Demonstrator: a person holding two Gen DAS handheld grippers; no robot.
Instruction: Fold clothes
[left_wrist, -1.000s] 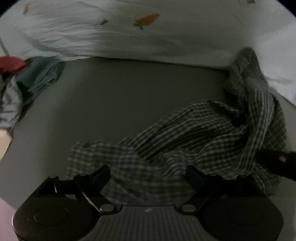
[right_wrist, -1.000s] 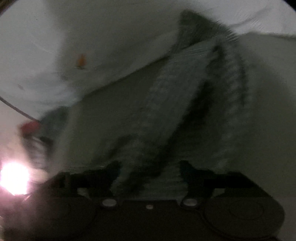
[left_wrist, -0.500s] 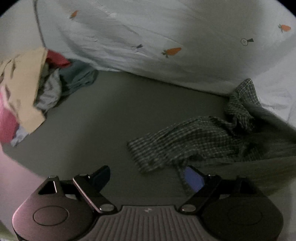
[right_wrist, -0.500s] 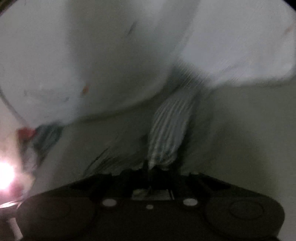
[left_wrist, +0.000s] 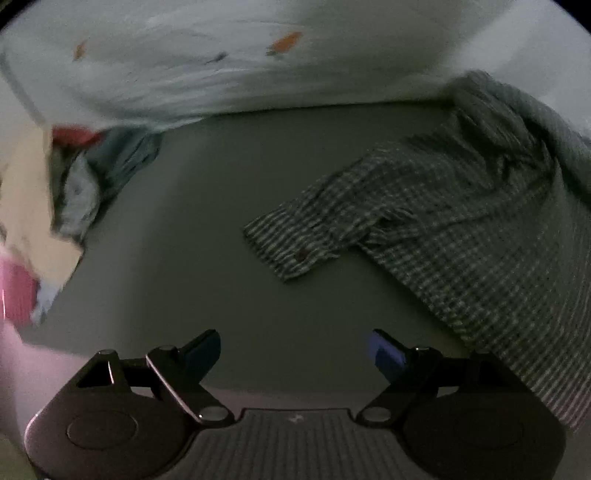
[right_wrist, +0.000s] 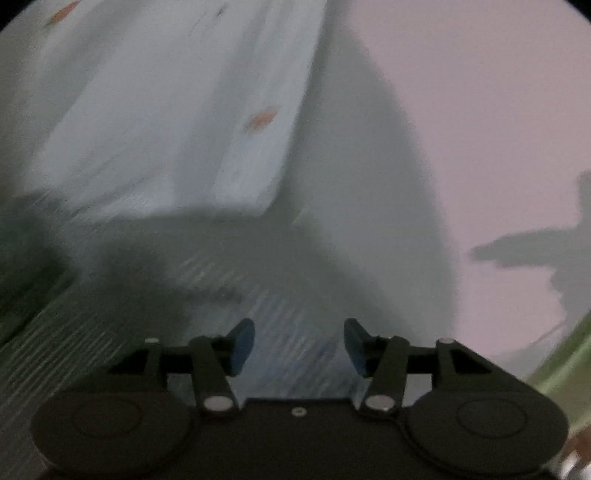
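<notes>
Item: checked shirt (left_wrist: 461, 221), green-and-white weave, lying rumpled on the grey bed surface (left_wrist: 229, 206) ahead and to the right of my left gripper (left_wrist: 295, 350); one cuffed sleeve (left_wrist: 291, 240) with a dark button stretches toward the middle, flat on the surface; the body trails off the lower right edge of the left wrist view.

Left gripper: fingers spread wide, holding nothing, above bare surface near the cuff.

Right gripper (right_wrist: 299, 347): fingers apart, nothing pinched; heavily blurred striped cloth, probably the same shirt, sits under and between them; whether it touches the pads I cannot tell.

Surroundings: white sheet with carrot print (left_wrist: 288, 40) rising along the far side; heap of other clothes (left_wrist: 74, 177) at the left, red, blue and cream.

Risks, as I judge them: both grippers have nothing in hold, so the shirt lies bunched; grabbing now may catch two layers and set a crooked fold; blur in the right view makes aim there doubtful; a wide sweep left could drag the heap in.

Room: open grey surface lies between cuff and heap, enough to spread the sleeve; the sheet bounds the far edge; the near edge is hidden under my gripper.
</notes>
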